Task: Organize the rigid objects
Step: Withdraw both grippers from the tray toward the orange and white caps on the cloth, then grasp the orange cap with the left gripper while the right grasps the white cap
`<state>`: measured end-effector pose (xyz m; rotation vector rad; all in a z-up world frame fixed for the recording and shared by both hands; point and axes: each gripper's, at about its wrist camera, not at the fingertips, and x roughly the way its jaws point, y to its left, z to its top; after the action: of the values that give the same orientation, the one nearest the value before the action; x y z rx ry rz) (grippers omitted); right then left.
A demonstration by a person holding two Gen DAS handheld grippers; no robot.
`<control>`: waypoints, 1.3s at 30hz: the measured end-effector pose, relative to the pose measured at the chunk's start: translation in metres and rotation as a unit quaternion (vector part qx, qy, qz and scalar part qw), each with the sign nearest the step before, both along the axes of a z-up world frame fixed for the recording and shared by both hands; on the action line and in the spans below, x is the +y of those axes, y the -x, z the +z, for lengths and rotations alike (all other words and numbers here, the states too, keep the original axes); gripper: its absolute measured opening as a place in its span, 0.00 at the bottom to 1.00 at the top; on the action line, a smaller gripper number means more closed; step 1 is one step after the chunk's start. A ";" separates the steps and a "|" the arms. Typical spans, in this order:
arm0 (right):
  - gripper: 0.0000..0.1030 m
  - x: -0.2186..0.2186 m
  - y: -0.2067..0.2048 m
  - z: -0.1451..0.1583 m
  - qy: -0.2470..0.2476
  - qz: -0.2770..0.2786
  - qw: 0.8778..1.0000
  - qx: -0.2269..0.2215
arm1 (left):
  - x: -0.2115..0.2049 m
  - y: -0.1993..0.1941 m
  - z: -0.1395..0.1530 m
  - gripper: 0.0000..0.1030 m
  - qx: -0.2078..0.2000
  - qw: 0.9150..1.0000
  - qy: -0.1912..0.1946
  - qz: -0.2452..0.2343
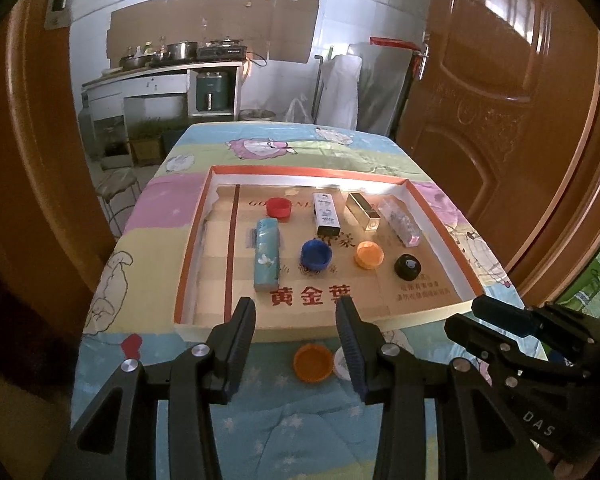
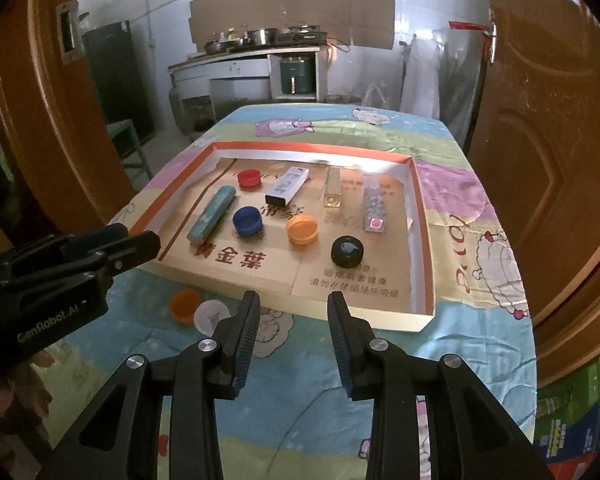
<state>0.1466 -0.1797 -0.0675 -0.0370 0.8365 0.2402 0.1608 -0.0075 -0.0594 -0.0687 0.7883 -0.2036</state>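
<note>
Caps, orange (image 1: 313,362) and white (image 2: 211,316), lie just outside the tray (image 1: 436,314); both grippers (image 1: 296,312) (image 2: 293,306) gape empty, and a careless pinch could flick them off.

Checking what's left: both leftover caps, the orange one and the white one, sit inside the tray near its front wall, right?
Not inside. The orange cap and white cap lie outside the tray on the tablecloth, just before its front wall. Both wrist views show it.

A cartoon-printed cloth (image 1: 220,420) is covering the table. At twelve o'clock beyond it, pots (image 1: 180,50) are sitting on a white counter (image 1: 160,74), while brown wooden doors (image 1: 500,120) are framing the view at three and nine o'clock.
</note>
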 end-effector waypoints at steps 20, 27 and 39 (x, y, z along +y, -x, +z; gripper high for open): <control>0.38 0.029 0.017 -0.032 0.005 0.028 0.999 0.035 | 0.028 0.020 -0.031 0.41 0.032 0.999 0.011 0.015; 0.42 0.044 0.015 -0.044 0.004 0.041 0.998 0.045 | 0.033 0.021 -0.039 0.41 0.036 0.999 0.014 0.018; 0.42 0.066 -0.002 -0.058 0.015 0.036 0.999 0.034 | 0.035 0.018 -0.044 0.41 0.043 0.999 0.014 0.013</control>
<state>0.1485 -0.1134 -0.1253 -0.0878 0.9072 0.2970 0.1425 0.0271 -0.1032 -0.1149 0.8693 -0.1873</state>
